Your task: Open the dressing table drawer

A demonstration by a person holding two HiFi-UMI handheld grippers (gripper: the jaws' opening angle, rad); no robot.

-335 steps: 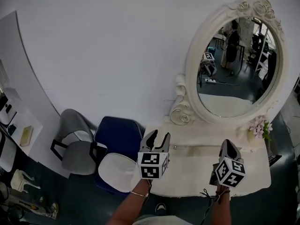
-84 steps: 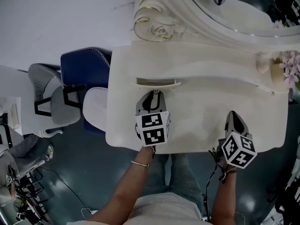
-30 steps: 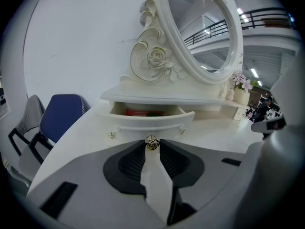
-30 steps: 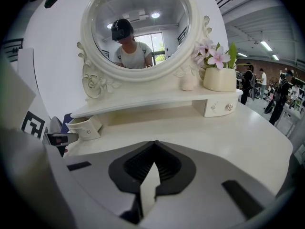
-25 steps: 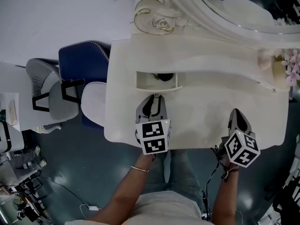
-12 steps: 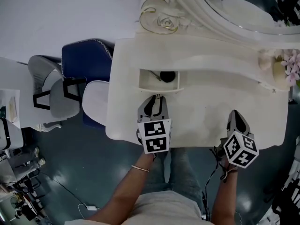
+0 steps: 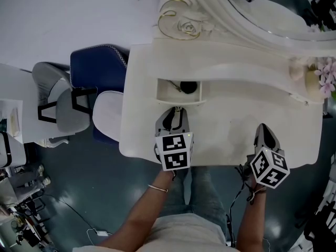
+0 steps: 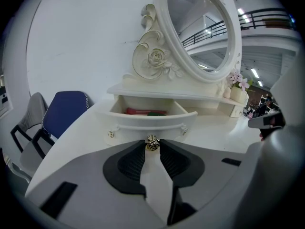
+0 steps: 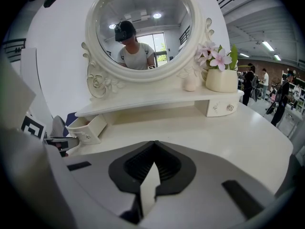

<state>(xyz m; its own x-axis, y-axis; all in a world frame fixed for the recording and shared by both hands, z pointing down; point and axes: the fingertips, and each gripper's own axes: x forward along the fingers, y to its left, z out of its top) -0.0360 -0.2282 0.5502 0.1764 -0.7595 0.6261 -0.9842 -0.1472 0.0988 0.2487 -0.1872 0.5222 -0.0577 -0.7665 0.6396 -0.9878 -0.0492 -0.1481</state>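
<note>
Drawer point(image 7: 178, 91), a shallow curved-front box of glossy cream wood, stands pulled out at the upper left of the bench point(image 7: 226, 140), with something red point(image 8: 138, 111) inside. The left claw point(image 7: 177, 111) is clamped on its small gold knob point(image 8: 152, 143) at the front edge. The right claw point(image 7: 261, 127), pads together and empty, is over the bare, smooth lower right, with open room around it.

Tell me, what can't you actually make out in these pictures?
- Drawer contents: the left gripper view shows only red and green tops behind its front; in the head view the shelf covers its back part.
- Mirror: cut off by the head view's top edge.
- Flowers: cut by the head view's right edge.
</note>
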